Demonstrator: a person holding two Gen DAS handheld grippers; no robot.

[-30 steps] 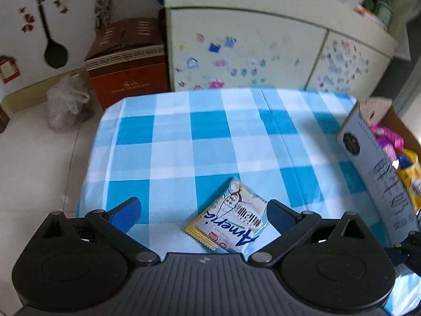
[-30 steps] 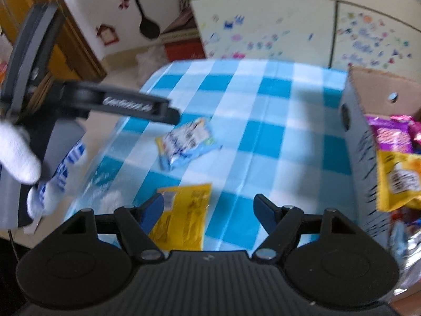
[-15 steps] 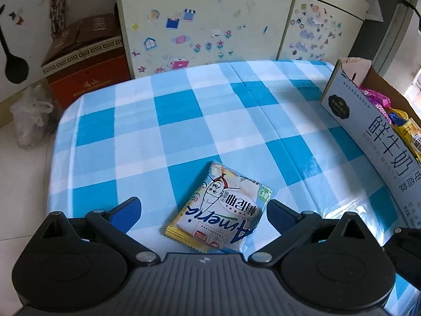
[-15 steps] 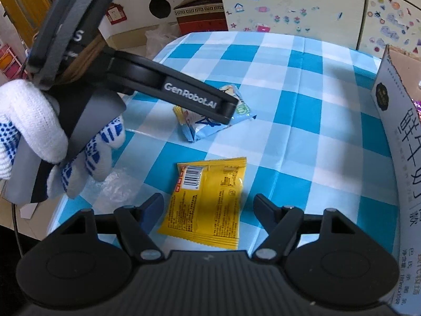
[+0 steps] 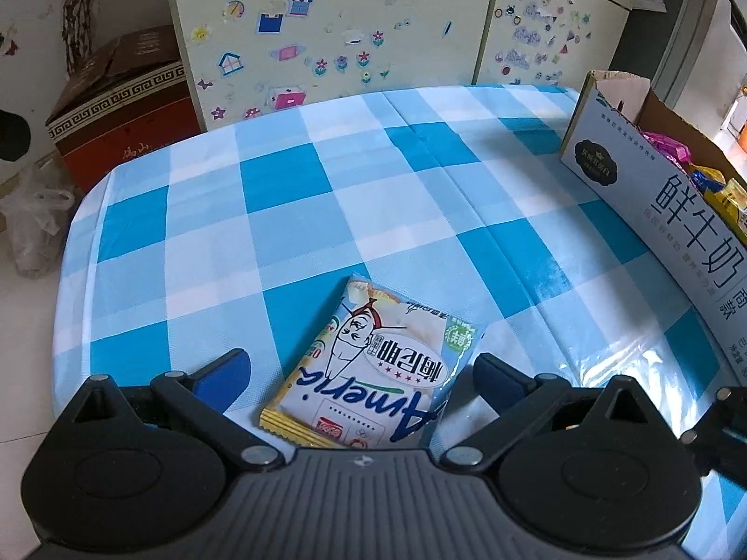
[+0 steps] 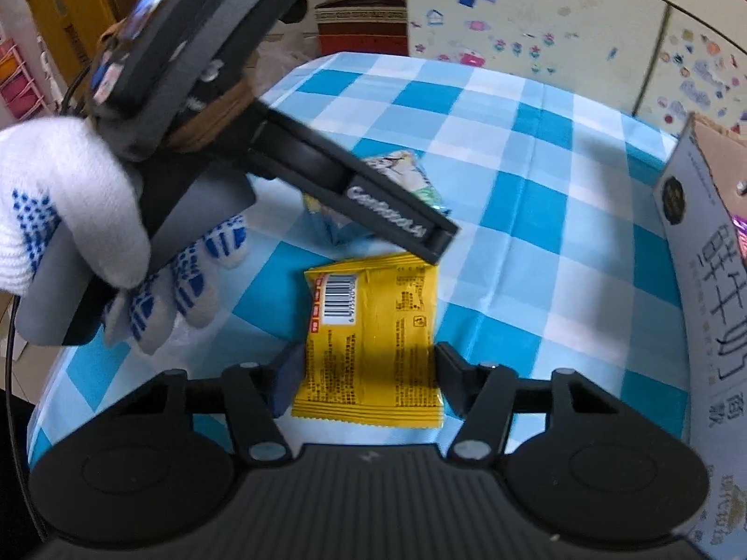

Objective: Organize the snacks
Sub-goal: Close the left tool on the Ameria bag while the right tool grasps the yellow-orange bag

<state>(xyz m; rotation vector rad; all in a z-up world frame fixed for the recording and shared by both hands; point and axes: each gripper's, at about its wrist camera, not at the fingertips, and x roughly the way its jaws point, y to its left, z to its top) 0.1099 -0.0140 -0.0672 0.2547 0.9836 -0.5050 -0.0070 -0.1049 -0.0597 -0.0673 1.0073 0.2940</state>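
A white and blue snack packet (image 5: 373,364) lies flat on the blue checked tablecloth (image 5: 373,186). My left gripper (image 5: 359,373) stands open around it, with its blue pads clear of both edges. In the right wrist view a yellow snack packet (image 6: 369,340) lies barcode side up. My right gripper (image 6: 366,368) is closing on it, and its fingers meet the packet's two long edges. A white gloved hand (image 6: 70,214) holding the other tool's black arm (image 6: 397,224) hides part of the white and blue packet (image 6: 401,172) beyond.
An open white carton (image 5: 653,196) with several snacks inside stands at the table's right side, also the carton (image 6: 700,280) in the right wrist view. Behind the table are a stickered cupboard (image 5: 327,37), a red-brown box (image 5: 121,107) and a plastic bag (image 5: 32,228) on the floor.
The right gripper's jaws have narrowed from wide apart onto the yellow packet's edges. Both grippers have sunk closer to their packets. The left jaws stay wide.
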